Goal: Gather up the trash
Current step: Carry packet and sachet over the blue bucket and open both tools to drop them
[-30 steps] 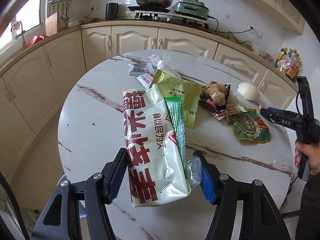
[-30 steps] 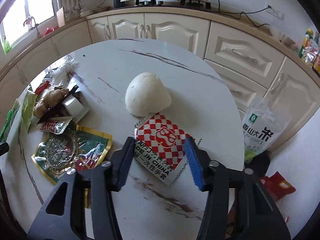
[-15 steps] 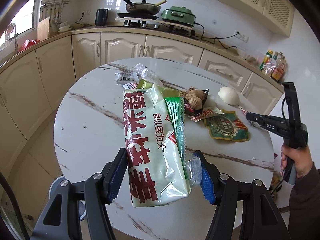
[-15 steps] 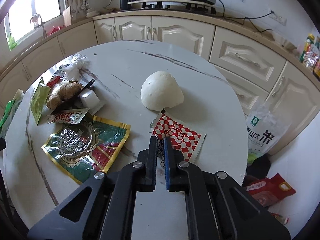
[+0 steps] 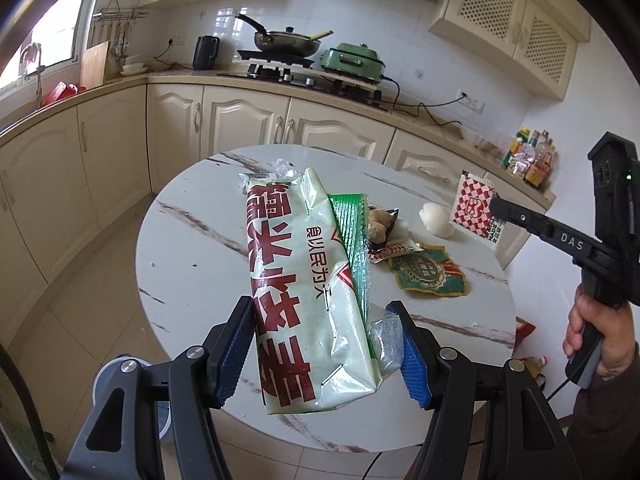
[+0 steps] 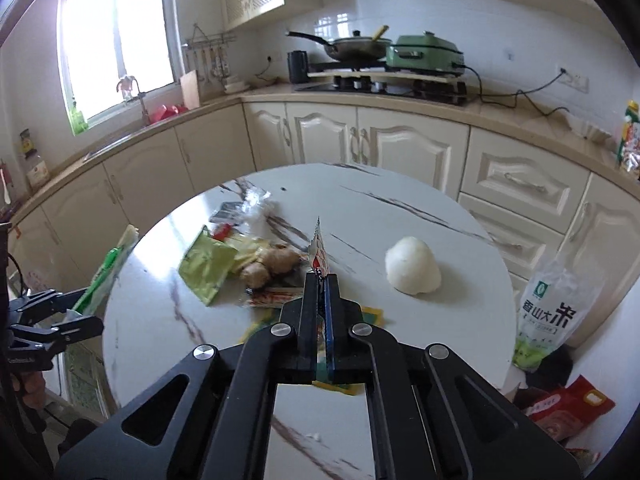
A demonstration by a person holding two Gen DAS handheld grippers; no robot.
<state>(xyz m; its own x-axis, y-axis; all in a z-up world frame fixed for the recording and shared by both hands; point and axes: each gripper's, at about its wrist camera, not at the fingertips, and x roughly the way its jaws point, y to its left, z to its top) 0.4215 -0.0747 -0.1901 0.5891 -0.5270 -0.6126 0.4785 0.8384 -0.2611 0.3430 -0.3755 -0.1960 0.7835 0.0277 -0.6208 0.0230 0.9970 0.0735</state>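
Right gripper (image 6: 320, 280), angled downward over the bench (image 6: 400, 208), clenched on the checkered sachet (image 5: 476, 210), held edge-up; left gripper (image 5: 326, 340) grasps the long bag (image 5: 304, 280), lengthwise forward.

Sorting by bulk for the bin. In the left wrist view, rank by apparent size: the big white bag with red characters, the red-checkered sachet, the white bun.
1. White bag, largest, though nearest the camera.
2. Red-checkered sachet.
3. White bun, smallest, but farther away, so unsure.

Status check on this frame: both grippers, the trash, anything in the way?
Left hand-held gripper shut on pale green bag. Right hand-held gripper shut on red checkered sachet, lifted clear. More wrappers left on table. Nothing blocking.
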